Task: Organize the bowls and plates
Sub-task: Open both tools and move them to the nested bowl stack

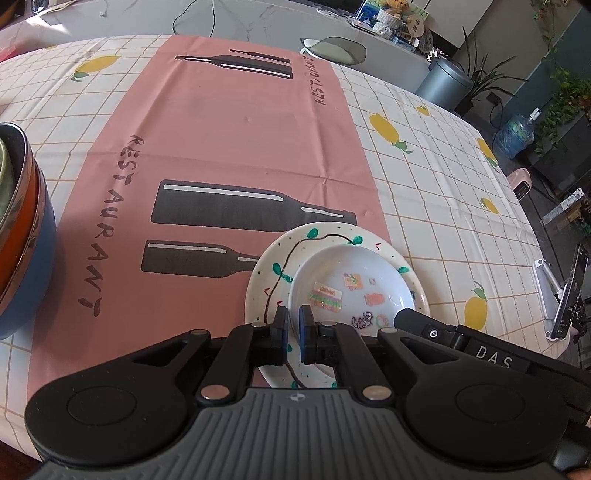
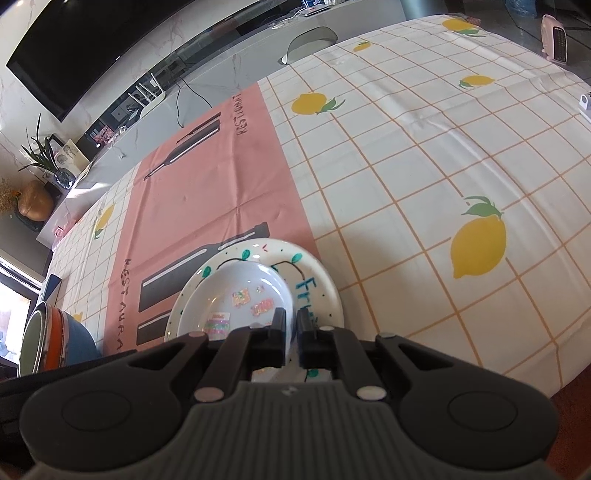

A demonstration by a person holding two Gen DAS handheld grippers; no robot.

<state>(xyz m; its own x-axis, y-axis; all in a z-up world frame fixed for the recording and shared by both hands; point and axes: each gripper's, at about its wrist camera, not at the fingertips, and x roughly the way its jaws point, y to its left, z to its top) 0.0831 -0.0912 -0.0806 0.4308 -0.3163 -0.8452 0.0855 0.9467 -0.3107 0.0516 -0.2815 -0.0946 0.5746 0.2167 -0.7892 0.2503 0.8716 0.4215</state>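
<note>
A small white dish with stickers [image 1: 351, 277] [image 2: 240, 291] rests on a larger white plate painted with green leaves [image 1: 273, 266] [image 2: 321, 295], on the pink runner's edge. My left gripper [image 1: 294, 319] is shut on the small dish's near-left rim, one pad inside and one outside. My right gripper [image 2: 291, 321] is shut on the small dish's right rim; its black body shows in the left wrist view [image 1: 480, 350]. A stack of nested bowls, blue outside, orange and green within [image 1: 18, 229] [image 2: 55, 343], stands to the left.
The table carries a white lemon-print cloth [image 2: 443, 166] with a pink "RESTAURANT" runner [image 1: 229, 147]. Its near edge drops off at the right [image 2: 535, 376]. A grey counter [image 1: 258, 18], a bin [image 1: 443, 81] and plants lie beyond the far edge.
</note>
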